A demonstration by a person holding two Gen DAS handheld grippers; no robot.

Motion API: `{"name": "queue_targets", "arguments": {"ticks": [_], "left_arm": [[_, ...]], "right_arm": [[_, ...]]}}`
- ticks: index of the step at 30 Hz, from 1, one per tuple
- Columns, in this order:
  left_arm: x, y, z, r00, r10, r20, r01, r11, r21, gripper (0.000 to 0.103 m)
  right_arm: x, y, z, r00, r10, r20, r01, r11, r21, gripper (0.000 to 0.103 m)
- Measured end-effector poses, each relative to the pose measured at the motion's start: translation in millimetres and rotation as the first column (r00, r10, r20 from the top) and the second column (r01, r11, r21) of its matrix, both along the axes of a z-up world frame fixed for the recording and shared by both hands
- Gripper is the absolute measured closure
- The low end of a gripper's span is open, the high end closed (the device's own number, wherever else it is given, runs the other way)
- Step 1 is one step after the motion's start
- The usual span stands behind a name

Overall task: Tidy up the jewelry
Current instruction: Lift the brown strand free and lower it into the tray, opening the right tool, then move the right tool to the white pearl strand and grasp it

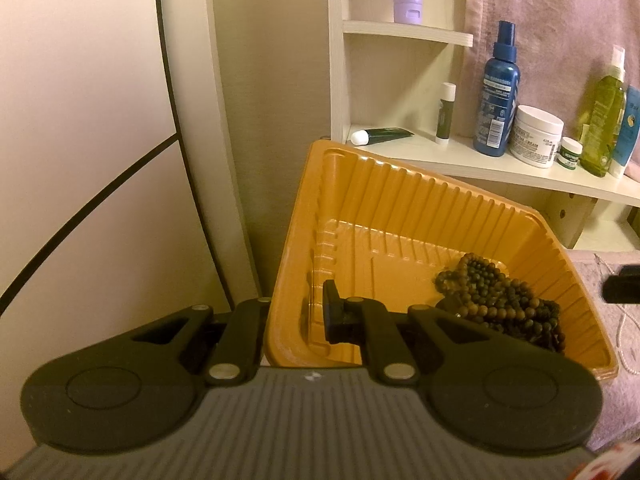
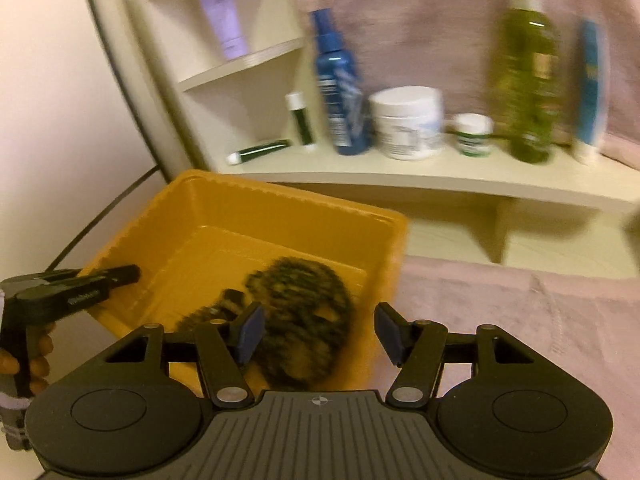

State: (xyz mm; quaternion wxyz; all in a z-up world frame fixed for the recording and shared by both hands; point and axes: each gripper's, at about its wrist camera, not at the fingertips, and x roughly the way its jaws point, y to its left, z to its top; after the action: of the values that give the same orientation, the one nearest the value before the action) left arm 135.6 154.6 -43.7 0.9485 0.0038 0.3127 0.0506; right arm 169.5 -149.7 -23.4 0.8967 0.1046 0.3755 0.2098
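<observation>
Clamped on the near wall of the orange tray [image 1: 400, 208], the left gripper [image 1: 316, 312] shows one finger inside and the other outside the ribbed plastic rim. Dark wooden bead strands [image 1: 500, 300] lie heaped in the tray's corner to the gripper's right. Only this view shows a thin pearl strand [image 1: 622, 340] on the pink cloth [image 1: 624, 400] beyond the tray, far right. Ahead, a cream shelf [image 1: 500, 168] carries sharp-edged bottles and jars.

From the right wrist, the right gripper [image 2: 318, 334] stands with blue pads apart and nothing between them, just above the blurred beads [image 2: 304, 320]. Only here appears a hand [image 2: 24, 356] gripping the left gripper's handle, off to the left.
</observation>
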Motion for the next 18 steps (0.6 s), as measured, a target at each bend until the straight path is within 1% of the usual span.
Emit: {"name": "queue_targets", "arguments": {"ticks": [4,10,13,18], "left_arm": [[0.3,0.0,-0.7,1.0,0.0,-0.003,0.0,1.0,0.005,0.093],[1.3,-1.0,-2.2,1.0,0.004,-0.012,-0.004,1.0,0.011,0.093],[1.9,-1.8,-2.4,1.0,0.006,-0.016,-0.006,1.0,0.016,0.093],[3.2,-3.0,-2.2,1.0,0.009,-0.018,-0.009,1.0,0.02,0.093]], "right_arm": [[-13.0,-37.1,-12.5,0.995,-0.091,-0.036,0.09,0.996,-0.019,0.042],[-24.3,-84.9,-36.5,0.973,-0.214,-0.084,0.207,0.975,-0.078,0.042],[-29.4,-100.6,-41.3,0.966,-0.243,-0.088,0.234,0.967,-0.096,0.042],[-28.7,-110.9,-48.6,0.962,-0.258,-0.089,0.249,0.963,-0.1,0.042]]}}
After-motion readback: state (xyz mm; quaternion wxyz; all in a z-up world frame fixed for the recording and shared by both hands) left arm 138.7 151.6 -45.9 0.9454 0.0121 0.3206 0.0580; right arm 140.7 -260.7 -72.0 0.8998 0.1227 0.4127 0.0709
